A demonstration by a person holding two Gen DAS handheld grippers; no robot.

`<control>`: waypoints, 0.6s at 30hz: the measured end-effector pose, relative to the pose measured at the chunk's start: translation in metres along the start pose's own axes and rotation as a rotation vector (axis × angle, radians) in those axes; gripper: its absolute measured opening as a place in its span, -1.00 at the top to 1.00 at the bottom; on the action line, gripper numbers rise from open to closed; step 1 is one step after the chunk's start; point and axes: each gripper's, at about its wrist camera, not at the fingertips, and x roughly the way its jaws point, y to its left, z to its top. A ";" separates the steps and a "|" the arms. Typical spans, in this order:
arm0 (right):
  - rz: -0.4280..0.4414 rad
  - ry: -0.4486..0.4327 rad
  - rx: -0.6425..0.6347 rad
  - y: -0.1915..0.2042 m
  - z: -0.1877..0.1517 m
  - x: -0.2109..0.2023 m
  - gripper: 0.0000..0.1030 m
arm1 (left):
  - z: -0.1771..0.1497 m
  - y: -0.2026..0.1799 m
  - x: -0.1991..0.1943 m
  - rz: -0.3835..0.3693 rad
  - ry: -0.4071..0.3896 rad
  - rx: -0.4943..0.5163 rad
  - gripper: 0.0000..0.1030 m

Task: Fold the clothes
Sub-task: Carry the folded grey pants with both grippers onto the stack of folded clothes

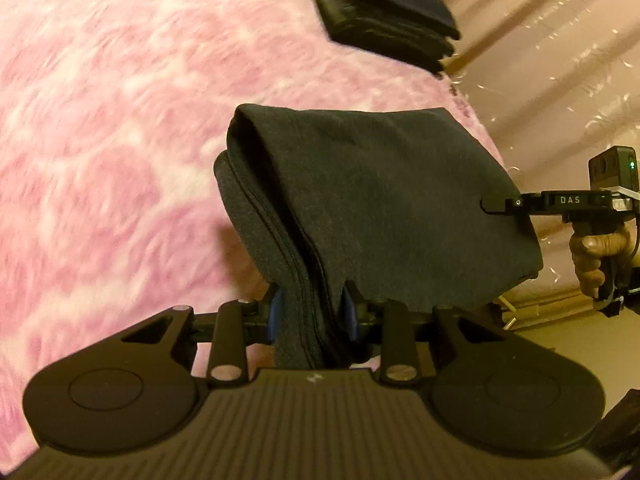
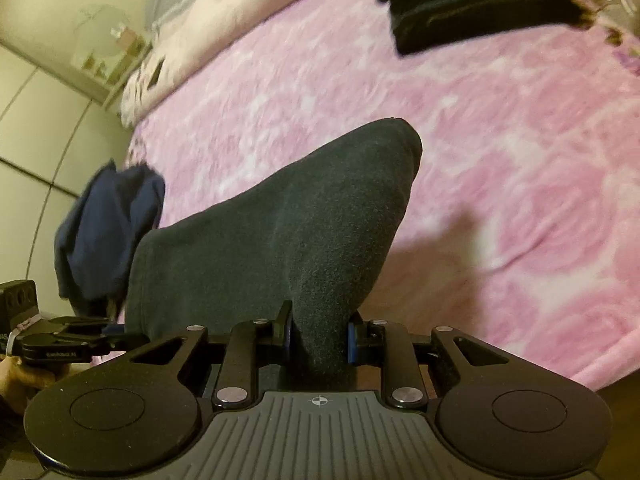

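A crumpled navy blue cloth point(image 2: 108, 232) hangs over the left edge of the bed with the fluffy pink blanket point(image 2: 500, 168). The left gripper point(image 1: 312, 312) is clamped on one end of the folded dark grey knit garment point(image 1: 380, 200), its blue pads pressing the layered edges. The garment hangs lifted above the blanket between both grippers. The right gripper point(image 2: 319, 334) pinches the garment's other end. Farther back, near the bed's far right edge, lies a stack of folded black clothes point(image 1: 380, 12).
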 end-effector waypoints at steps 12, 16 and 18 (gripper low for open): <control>0.035 -0.135 -0.030 -0.049 0.099 -0.080 0.56 | 0.110 -0.099 0.013 0.006 -0.093 0.091 0.50; 0.032 -0.182 -0.032 -0.056 0.126 -0.099 0.56 | 0.148 -0.119 0.013 -0.006 -0.119 0.127 0.50; 0.027 -0.208 -0.024 -0.056 0.135 -0.106 0.56 | 0.168 -0.128 0.013 -0.008 -0.126 0.163 0.50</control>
